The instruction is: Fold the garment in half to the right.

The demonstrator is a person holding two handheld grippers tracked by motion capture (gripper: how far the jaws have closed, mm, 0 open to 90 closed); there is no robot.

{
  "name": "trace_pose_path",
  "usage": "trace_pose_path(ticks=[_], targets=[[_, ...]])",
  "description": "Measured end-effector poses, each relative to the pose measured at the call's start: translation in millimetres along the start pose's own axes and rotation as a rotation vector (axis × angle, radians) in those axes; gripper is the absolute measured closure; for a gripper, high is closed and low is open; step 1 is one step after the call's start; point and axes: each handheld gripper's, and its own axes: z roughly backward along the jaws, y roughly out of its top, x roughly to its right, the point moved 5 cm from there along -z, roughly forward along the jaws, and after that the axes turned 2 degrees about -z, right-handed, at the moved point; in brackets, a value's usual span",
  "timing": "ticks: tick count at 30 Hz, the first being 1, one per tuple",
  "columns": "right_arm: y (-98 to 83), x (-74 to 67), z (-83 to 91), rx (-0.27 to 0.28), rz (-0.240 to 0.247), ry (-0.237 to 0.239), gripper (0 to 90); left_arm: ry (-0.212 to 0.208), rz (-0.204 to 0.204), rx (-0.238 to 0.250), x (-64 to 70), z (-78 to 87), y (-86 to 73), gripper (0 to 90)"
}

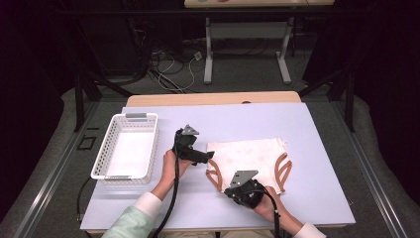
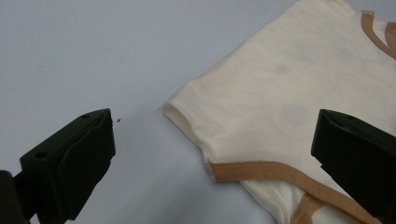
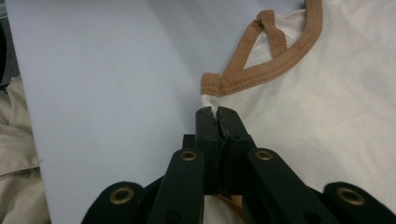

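While the right gripper pinches the cream cloth top with brown trim, it lies flat. Just beside the top's corner, the left gripper gapes wide, holding nothing.

Premises: a laboratory or test room set up for recording, not a home. A pale blue worktop laid over a wooden board stands inside a dark metal frame hung with black curtains. Loose cables lie across the grey carpeted floor behind it. A second bench on white metal legs stands further back.
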Motion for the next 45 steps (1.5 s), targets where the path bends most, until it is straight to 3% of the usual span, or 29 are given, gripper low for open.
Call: trace_pose_path(ticks=[8,14,19,26,30,31,37,38,41,42,45], targets=[[0.0,0.3,-0.4,0.004,-0.001,-0.003,87.9,0.007,-0.010,0.002,-3.1,-7.0,8.4,0.0],[-0.1,0.8,-0.5,0.003,0.001,-0.003,87.9,0.001,0.006,0.016,-5.5,-13.1,13.1,0.0],[-0.1,0.4,0.0,0.000,-0.002,-0.005,87.9,0.017,-0.017,-0.004,-7.8,-19.4,18.2,0.0],[-0.1,0.3,-0.2,0.001,-0.002,-0.003,87.9,0.028,0.000,-0.052,-14.8,-33.3,18.5,3.6],[-0.2,0.1,0.1,-0.008,0.003,0.003,87.9,0.049,-0.001,-0.053,-19.9,-39.1,17.7,16.6],[-0.1,0.1,0.1,-0.009,0.006,0.004,88.0,0.050,-0.011,-0.075,-20.9,-43.6,15.8,18.7],[-1.0,-0.1,-1.1,-0.008,0.003,0.006,87.9,0.032,-0.023,-0.096,-20.1,-52.6,11.9,43.6],[-1.0,-0.1,-1.1,-0.008,0.003,0.006,87.9,0.021,-0.016,-0.100,-19.0,-53.8,11.1,43.6],[-0.9,-0.8,-1.1,-0.011,0.000,0.006,87.8,0.013,-0.030,-0.118,-17.3,-57.0,9.4,55.6],[-0.9,-0.8,-1.1,-0.011,0.000,0.006,87.8,0.023,-0.038,-0.115,-17.4,-57.2,9.6,55.6],[-1.2,-0.9,-1.6,-0.011,-0.004,0.006,87.9,0.028,-0.045,-0.114,-14.6,-57.7,8.9,67.9]])
